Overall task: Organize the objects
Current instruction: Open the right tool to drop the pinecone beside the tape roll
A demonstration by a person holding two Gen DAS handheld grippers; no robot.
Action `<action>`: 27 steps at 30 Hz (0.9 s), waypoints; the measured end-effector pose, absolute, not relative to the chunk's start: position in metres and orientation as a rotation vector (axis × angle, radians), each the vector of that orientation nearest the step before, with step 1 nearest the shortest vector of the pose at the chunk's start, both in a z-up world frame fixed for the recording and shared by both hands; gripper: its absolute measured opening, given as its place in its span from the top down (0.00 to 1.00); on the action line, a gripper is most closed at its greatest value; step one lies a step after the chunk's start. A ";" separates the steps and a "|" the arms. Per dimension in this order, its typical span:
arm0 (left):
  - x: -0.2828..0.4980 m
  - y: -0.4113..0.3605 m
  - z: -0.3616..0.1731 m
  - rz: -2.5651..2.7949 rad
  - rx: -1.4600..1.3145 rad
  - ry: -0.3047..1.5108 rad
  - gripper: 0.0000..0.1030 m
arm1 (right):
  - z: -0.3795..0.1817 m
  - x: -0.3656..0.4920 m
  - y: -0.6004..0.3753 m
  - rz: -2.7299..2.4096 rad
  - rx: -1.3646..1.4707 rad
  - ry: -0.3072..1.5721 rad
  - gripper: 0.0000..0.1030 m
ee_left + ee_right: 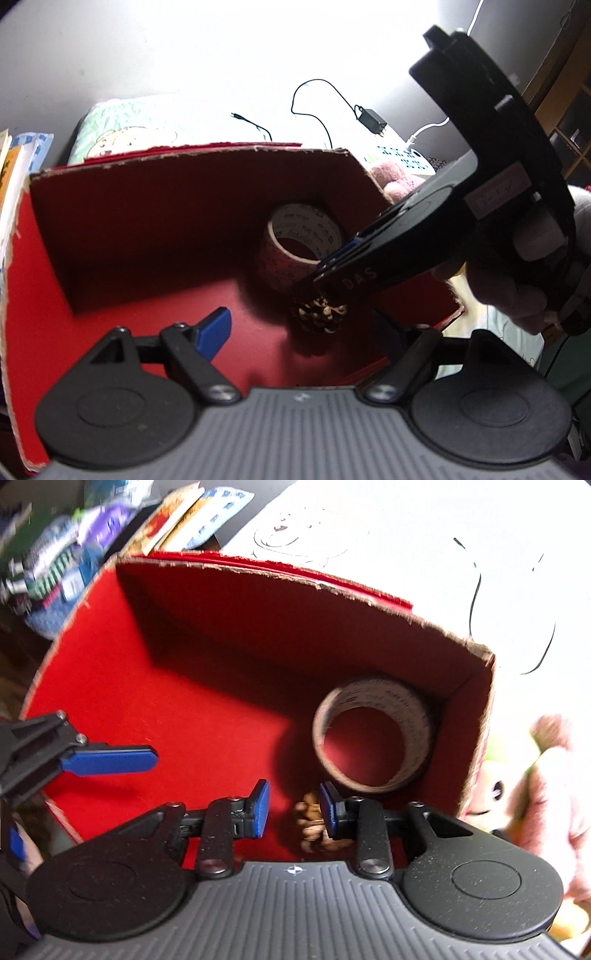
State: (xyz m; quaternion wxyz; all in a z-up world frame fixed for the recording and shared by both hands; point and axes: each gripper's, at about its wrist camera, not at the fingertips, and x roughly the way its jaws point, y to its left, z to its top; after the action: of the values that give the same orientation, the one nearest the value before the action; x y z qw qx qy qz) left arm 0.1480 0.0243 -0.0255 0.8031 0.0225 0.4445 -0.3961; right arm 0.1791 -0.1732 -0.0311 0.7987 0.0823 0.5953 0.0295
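Inside red box (110, 672) | right tool (293, 814) apart over pinecone (314, 823) | left tool (295, 325) apart | tape roll (373, 734) beside

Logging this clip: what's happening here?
A person holds a gripper in each hand over a red cardboard box. The right gripper is down inside, jaws open around a pine cone on the floor beside a tape roll. The left gripper hovers open, empty.

Right gripper (325, 280) over pine cone (322, 314) beside tape roll (303, 243) inside red box (147, 221).
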 end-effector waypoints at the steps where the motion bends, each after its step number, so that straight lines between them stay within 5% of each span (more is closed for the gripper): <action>1: 0.147 0.025 -0.023 -0.846 0.051 0.945 0.20 | -0.033 0.178 -0.173 0.069 0.206 1.277 0.70; 13: 0.127 0.033 -0.012 -0.760 0.088 0.917 0.18 | -0.046 0.160 -0.152 0.037 0.185 1.293 0.71; 27: 0.105 0.021 0.000 -0.524 0.182 0.928 0.13 | 0.001 0.107 -0.136 0.012 0.207 0.972 0.71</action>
State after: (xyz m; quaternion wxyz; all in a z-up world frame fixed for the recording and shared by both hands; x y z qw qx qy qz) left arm 0.1049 0.0209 -0.0004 0.8575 0.0868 0.4415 -0.2495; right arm 0.1067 -0.1360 0.0007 0.8789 0.0995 0.4664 0.0060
